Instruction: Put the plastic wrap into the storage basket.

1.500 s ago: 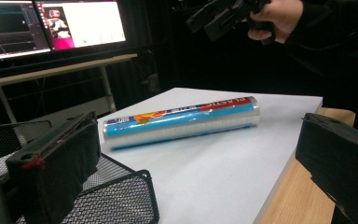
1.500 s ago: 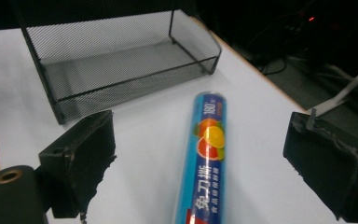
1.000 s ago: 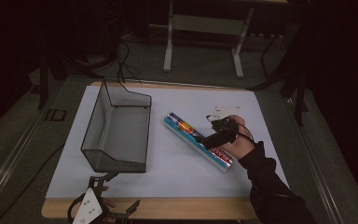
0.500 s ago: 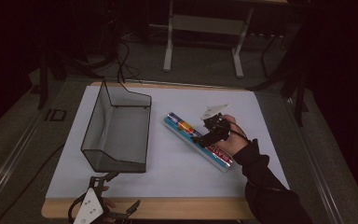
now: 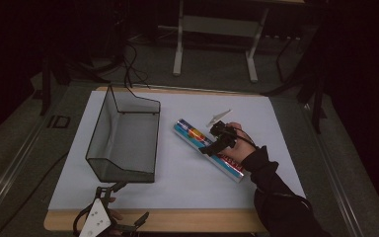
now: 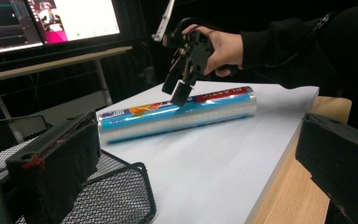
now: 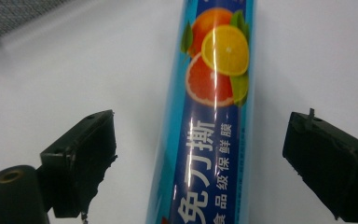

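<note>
Now, right gripper (image 5: 216, 143) poised over the roll of plastic wrap (image 5: 208, 148), jaws spread wide, one on each side of the tube, nothing pinched yet. Clear daylight between each jaw and the blue wrapper in the right gripper view (image 7: 200, 158). Roll lying flat on the white mat (image 5: 187, 177), slanted, a little right of centre, just beside the wire mesh basket (image 5: 123, 136) but not touching it.

Probably light for its length, stiff along the core, round and glossy: likely to spin or slide out of a loose squeeze. Best taken near the middle, jaws square across the tube, so neither end droops. Film skin apt to dent under a hard bite, so a firm but modest close.

Left gripper (image 6: 196, 172) low at the near edge of the table, jaws spread too, holding nothing, well apart from the roll. Basket's open mouth upward, tall back wall on the far side, lower front lip near. Between roll and basket, bare mat only. A monitor (image 6: 51, 21) lit up beyond the table, and a desk frame (image 5: 214, 44) on the floor behind, both well out of the way. Trailing cable at the right hand (image 5: 234, 148) worth watching.
</note>
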